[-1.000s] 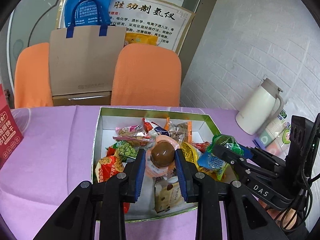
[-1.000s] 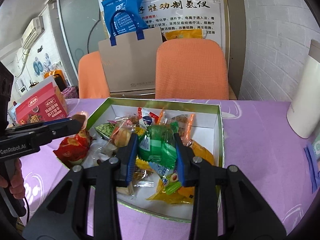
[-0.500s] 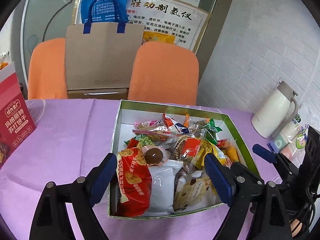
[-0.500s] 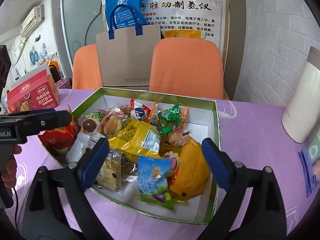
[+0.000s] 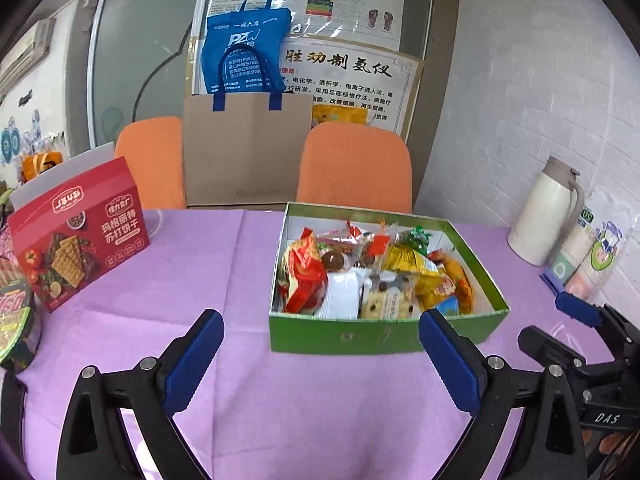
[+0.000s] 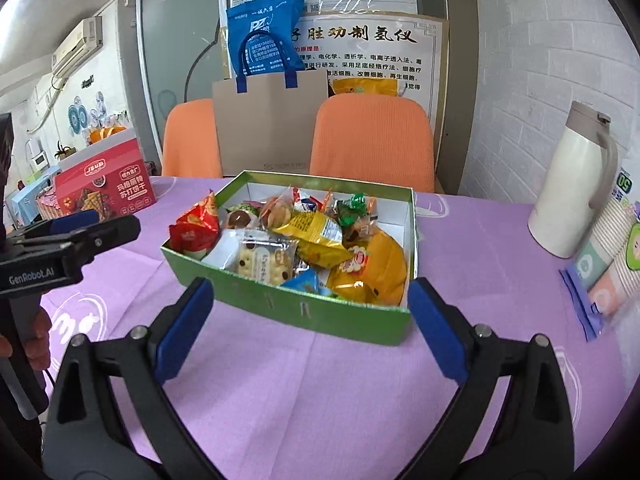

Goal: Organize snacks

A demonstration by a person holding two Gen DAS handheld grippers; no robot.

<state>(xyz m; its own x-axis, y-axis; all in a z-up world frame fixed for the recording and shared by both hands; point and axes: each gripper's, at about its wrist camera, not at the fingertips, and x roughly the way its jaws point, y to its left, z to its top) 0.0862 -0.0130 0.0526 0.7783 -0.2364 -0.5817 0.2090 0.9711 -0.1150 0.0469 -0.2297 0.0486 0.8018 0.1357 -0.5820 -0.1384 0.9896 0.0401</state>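
Note:
A green box (image 5: 384, 334) with white inner walls stands on the purple tablecloth, filled with several snack packets. In it lie a red packet (image 5: 302, 276), a brown jelly cup (image 5: 332, 260), a yellow packet (image 6: 320, 236) and a green packet (image 6: 352, 208). The box also shows in the right wrist view (image 6: 288, 304). My left gripper (image 5: 322, 360) is open and empty, held back in front of the box's near wall. My right gripper (image 6: 312, 334) is open and empty, also in front of the box.
A red cracker box (image 5: 76, 232) and a round noodle bowl (image 5: 14, 316) stand at the left. A white thermos (image 5: 546, 212) and stacked paper cups (image 5: 588, 256) stand at the right. Two orange chairs (image 5: 356, 168) and a paper bag (image 5: 244, 152) are behind the table.
Both grippers let go of their snacks, the left a brown jelly cup and the right a green packet, opened wide, and pulled back from above the box to in front of it.

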